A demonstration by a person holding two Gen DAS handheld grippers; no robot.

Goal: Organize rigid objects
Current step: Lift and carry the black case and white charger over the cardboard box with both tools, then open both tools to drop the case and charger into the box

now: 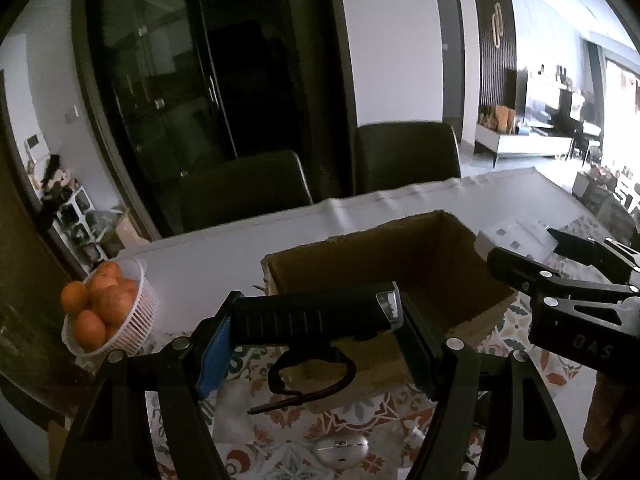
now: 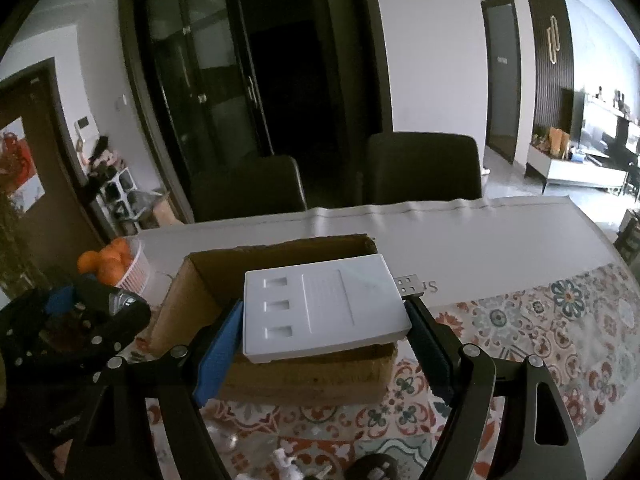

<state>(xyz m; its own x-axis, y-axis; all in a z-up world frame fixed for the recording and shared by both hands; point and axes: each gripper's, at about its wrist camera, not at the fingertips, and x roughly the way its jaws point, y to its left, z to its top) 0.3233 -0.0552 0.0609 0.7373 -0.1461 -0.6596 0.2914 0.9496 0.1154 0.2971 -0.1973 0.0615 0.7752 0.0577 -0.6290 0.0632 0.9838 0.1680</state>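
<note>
My left gripper (image 1: 316,322) is shut on a black torch-like light (image 1: 304,314), held crosswise between the pads, with its strap loop (image 1: 312,372) hanging below. It hovers in front of an open cardboard box (image 1: 400,256). My right gripper (image 2: 324,322) is shut on a flat white charger (image 2: 324,312) with a USB plug (image 2: 410,285) sticking out to the right. It hangs over the near wall of the same box (image 2: 308,376). Each gripper shows in the other's view: the right gripper (image 1: 544,258) at the right, the left gripper (image 2: 100,304) at the lower left.
A white basket of oranges (image 1: 108,312) stands left of the box. Two dark chairs (image 1: 244,188) (image 1: 408,156) face the far table edge. A patterned cloth (image 2: 540,340) covers the near table, where small items lie, among them a silvery rounded one (image 1: 340,450).
</note>
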